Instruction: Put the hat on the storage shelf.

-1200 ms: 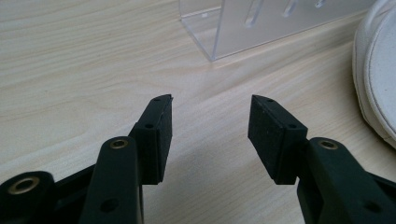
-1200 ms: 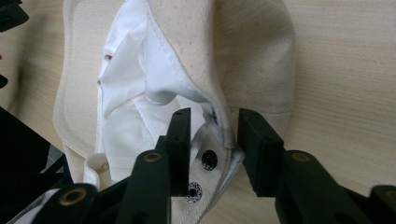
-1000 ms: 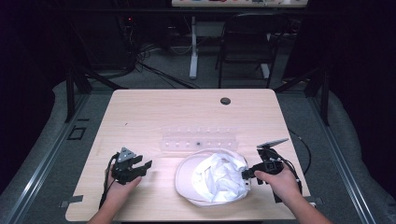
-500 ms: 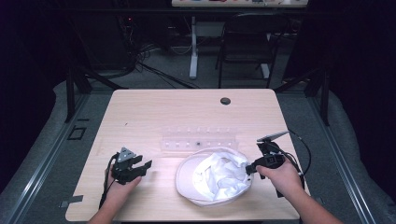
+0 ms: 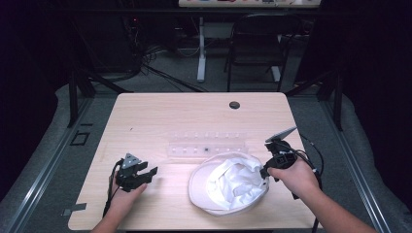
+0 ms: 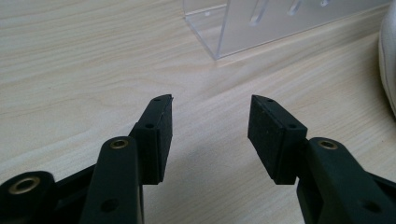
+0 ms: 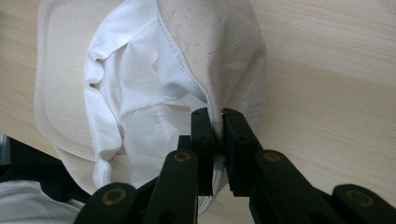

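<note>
At the near edge of the wooden table (image 5: 160, 114), my right gripper (image 7: 215, 122) is clamped on the rim of a white cap (image 5: 228, 182), a fold of the cream cloth pinched between the two black jaws. The right gripper view shows the jaws pressed tight on that fold, the cap's white lining bunched to the left of them and bare wood to the right. The jaws have just been closing, with the rim between them.

The cap lies upside down, its open side up, toward the right of the table's near half, with my right hand (image 5: 296, 174) at its right edge.

My left gripper (image 6: 210, 135) rests low over the table on the near left, well apart from the cap, jaws spread wide and holding nothing. Ahead of it stands a clear plastic rack (image 6: 275, 21); in the high view the rack (image 5: 206, 145) sits just beyond the cap.
</note>
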